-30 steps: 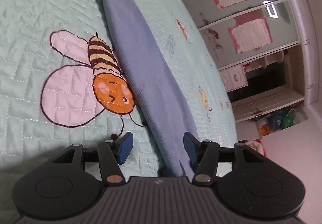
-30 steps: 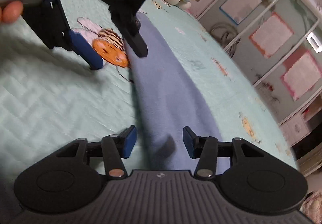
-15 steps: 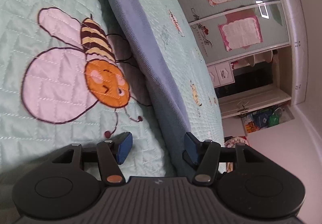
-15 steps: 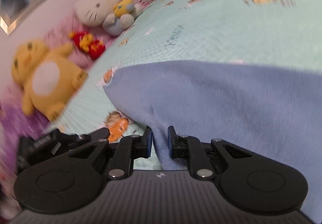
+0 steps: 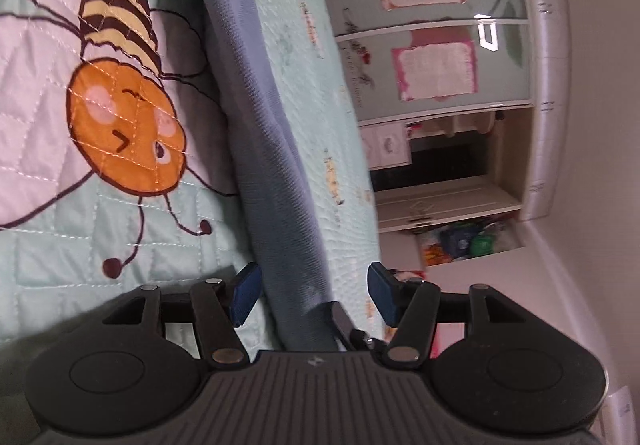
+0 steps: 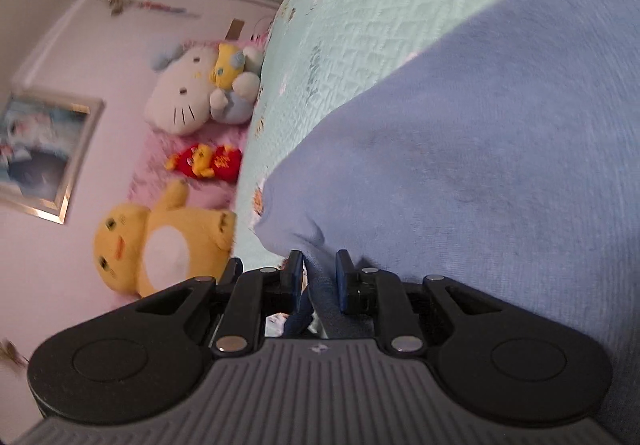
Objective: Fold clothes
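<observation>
The blue garment (image 5: pixel 276 149) lies stretched out on my mint quilted bedspread (image 5: pixel 48 245), running away from me as a long narrow band just beside the appliquéd bee (image 5: pixel 128 117), whose orange face sits to the left of the cloth's edge. Through my left camera, the left gripper (image 5: pixel 312 291) has its blue pads well apart, and the near end of the garment passes up between them without either pad pressing on it; part of the other gripper's black frame shows just behind that bunched end. Through my right camera, the right gripper (image 6: pixel 319 273) has just been closing and then easing a touch: its fingers stand close together with a fold of the garment's corner (image 6: pixel 316 285) pinched up between them, and the left pad looks to be against the cloth, though I cannot tell whether the right one touches it. The rest of the blue fabric (image 6: pixel 480 165) spreads wide to the right of that grip, flat on the bedspread. Beyond the bed's far edge I see a white cat plush (image 6: pixel 188 93), a small red plush (image 6: pixel 208 163) and a yellow plush (image 6: pixel 160 245) against a pink wall, the view there somewhat blurred.
</observation>
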`<action>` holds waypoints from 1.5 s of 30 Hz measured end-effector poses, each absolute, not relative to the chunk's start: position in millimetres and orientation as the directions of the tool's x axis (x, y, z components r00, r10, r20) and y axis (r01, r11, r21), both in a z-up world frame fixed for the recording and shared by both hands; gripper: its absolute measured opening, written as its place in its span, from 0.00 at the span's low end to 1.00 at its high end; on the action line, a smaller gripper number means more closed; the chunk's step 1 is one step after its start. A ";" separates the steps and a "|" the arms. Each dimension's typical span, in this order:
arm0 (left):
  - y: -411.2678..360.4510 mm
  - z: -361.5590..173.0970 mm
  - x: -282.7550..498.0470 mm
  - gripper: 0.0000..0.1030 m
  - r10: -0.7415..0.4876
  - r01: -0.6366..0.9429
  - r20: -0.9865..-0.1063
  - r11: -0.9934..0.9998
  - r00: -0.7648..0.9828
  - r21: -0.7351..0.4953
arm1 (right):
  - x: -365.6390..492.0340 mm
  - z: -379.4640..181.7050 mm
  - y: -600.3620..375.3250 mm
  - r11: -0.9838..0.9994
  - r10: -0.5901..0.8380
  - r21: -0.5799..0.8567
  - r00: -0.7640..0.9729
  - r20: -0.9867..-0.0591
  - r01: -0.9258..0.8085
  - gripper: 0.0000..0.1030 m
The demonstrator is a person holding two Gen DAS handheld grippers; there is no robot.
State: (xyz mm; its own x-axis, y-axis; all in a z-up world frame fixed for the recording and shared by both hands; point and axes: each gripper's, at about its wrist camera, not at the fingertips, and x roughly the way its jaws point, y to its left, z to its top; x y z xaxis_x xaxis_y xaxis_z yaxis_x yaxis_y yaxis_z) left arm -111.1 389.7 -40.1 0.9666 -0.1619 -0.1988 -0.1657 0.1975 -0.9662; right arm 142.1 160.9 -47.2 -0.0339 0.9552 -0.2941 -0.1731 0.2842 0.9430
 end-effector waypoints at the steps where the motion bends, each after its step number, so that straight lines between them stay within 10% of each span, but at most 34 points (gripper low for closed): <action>1: 389.1 -41.3 -111.3 0.59 -0.162 -0.161 -0.194 0.197 0.968 -0.967 | 142.3 -49.4 161.4 0.284 0.955 0.944 -0.033 -0.293 -0.168 0.18; 7: 386.9 -43.5 -112.7 0.51 -0.157 -0.177 -0.212 0.212 0.965 -0.961 | 140.7 -52.4 159.0 0.288 0.955 0.943 -0.022 -0.295 -0.167 0.15; 14: 389.4 -44.2 -113.3 0.18 -0.159 -0.252 -0.307 0.297 0.938 -0.921 | 128.5 -26.9 149.5 0.333 0.940 0.894 0.028 -0.341 -0.301 0.21; 23: 383.8 -46.6 -113.6 0.20 -0.142 -0.229 -0.303 0.386 0.942 -0.894 | 126.8 5.2 124.4 0.550 0.805 0.588 0.190 -0.561 -0.594 0.21; 26: 379.0 -42.3 -108.5 0.19 -0.128 -0.237 -0.323 0.444 0.938 -0.864 | 143.5 -0.3 143.4 0.600 0.742 0.464 0.235 -0.628 -0.652 0.00; 33: 379.6 -44.9 -105.5 0.18 -0.114 -0.251 -0.340 0.469 0.933 -0.847 | 175.7 6.0 158.6 0.724 0.655 0.339 0.446 -0.609 -0.600 0.00; 40: 381.9 -47.3 -102.7 0.16 -0.108 -0.250 -0.338 0.478 0.935 -0.842 | 137.8 16.2 176.4 0.445 0.784 0.439 0.102 -0.612 -0.781 0.18; 42: 382.2 -48.7 -102.2 0.16 -0.105 -0.245 -0.332 0.479 0.937 -0.843 | 153.1 7.6 191.5 0.462 0.748 0.382 0.120 -0.653 -0.800 0.00; 45: 381.3 -49.2 -100.1 0.15 -0.098 -0.246 -0.334 0.492 0.938 -0.835 | 189.7 6.0 200.4 0.605 0.697 0.298 0.310 -0.646 -0.738 0.00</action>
State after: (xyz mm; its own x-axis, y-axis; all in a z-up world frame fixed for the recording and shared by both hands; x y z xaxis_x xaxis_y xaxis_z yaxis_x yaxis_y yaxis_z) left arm -100.1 381.3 -49.2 0.9375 -0.0985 -0.3337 -0.2457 0.4918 -0.8353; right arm 189.7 200.4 6.0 0.3103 0.6970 -0.6465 -0.7381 0.6052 0.2982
